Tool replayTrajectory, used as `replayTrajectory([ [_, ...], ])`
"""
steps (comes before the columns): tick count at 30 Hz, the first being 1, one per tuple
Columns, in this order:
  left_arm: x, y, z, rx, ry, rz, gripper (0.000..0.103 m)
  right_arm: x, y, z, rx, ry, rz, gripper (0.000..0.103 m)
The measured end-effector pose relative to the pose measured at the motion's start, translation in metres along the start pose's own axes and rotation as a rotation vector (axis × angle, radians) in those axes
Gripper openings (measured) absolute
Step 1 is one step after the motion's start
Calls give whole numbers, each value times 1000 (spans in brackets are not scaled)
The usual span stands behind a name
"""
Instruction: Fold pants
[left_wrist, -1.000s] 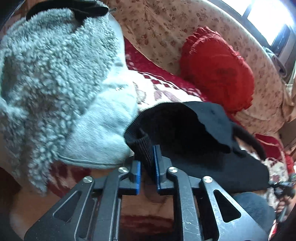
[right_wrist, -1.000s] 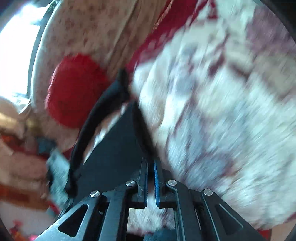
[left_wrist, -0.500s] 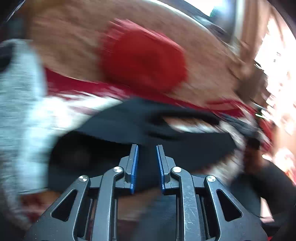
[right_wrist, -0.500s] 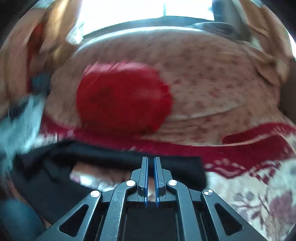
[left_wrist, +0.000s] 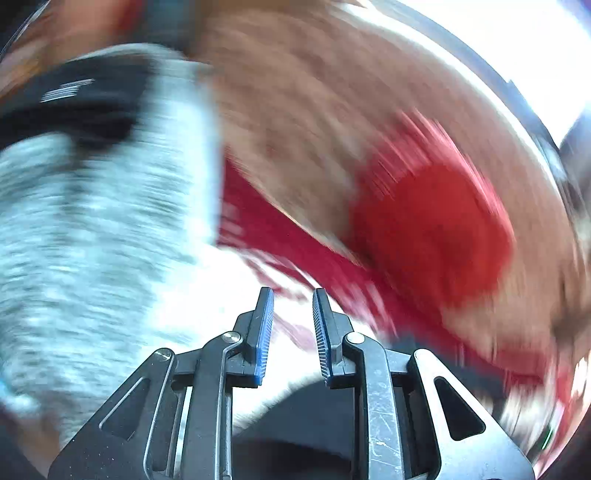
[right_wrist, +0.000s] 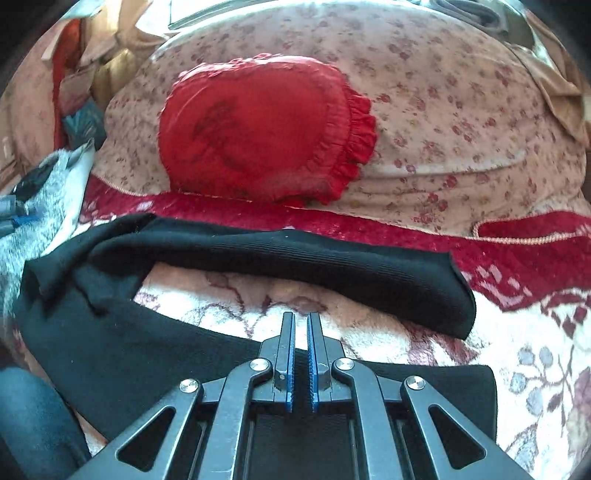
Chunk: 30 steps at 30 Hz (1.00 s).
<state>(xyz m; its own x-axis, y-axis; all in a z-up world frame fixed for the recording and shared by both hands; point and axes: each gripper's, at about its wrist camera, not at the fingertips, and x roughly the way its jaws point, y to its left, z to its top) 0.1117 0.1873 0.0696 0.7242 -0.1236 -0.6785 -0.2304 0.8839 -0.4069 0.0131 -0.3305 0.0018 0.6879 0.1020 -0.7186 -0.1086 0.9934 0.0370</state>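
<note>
Pants (right_wrist: 229, 295), black, lie bent double on the floral blanket (right_wrist: 517, 332), just in front of the red cushion (right_wrist: 258, 129). Right gripper (right_wrist: 301, 321) clenched, empty, above them. Left gripper (left_wrist: 290, 306) parted, empty; view blurred.

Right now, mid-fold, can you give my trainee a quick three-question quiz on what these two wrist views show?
1. True or false: the right claw is gripping the red cushion.
2. The black pants lie on: A) a bare wooden floor; B) the patterned blanket; C) a metal tray.
3. In the blurred left wrist view, is the left claw open or shut, and is anything between its fingers?

Key: 1 false, it is shut above the pants, well clear of the cushion. 2 B. 3 open, nothing between them.
</note>
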Motion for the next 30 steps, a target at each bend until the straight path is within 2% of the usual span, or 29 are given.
replayTrajectory([
  [1,-5,2,1,2,-1,-7,19,0,-2,0,9,-2,1,4],
  [3,-15,-13,-15,90,33,-113,19,0,-4,0,20,-3,1,4],
  [4,-16,-29,-33,169,111,-222,19,1,-4,0,27,0,-1,4],
  [6,-6,-60,-74,291,290,-394,19,3,-4,0,34,10,-3,4],
  [8,5,-91,-120,415,447,-514,19,5,-4,-1,33,20,-2,4],
  [10,12,-109,-150,506,509,-580,19,6,-1,-2,24,29,-7,4],
  [14,17,-111,-156,529,467,-558,21,7,0,-3,20,38,-7,4],
  [15,24,-114,-157,525,478,-559,23,7,-1,-4,22,39,-3,4],
  [17,31,-112,-162,514,525,-594,44,8,-1,-3,26,39,0,4],
  [18,35,-110,-162,515,535,-594,45,8,-1,-3,28,40,2,4],
  [20,43,-102,-158,497,521,-528,45,9,-2,-3,32,44,7,4],
  [24,47,-82,-139,450,437,-418,45,9,-1,-4,29,46,11,4],
  [28,38,-77,-102,423,271,-386,45,10,-1,-4,25,48,11,4],
  [30,38,-76,-82,409,216,-366,45,11,1,-4,19,54,11,4],
])
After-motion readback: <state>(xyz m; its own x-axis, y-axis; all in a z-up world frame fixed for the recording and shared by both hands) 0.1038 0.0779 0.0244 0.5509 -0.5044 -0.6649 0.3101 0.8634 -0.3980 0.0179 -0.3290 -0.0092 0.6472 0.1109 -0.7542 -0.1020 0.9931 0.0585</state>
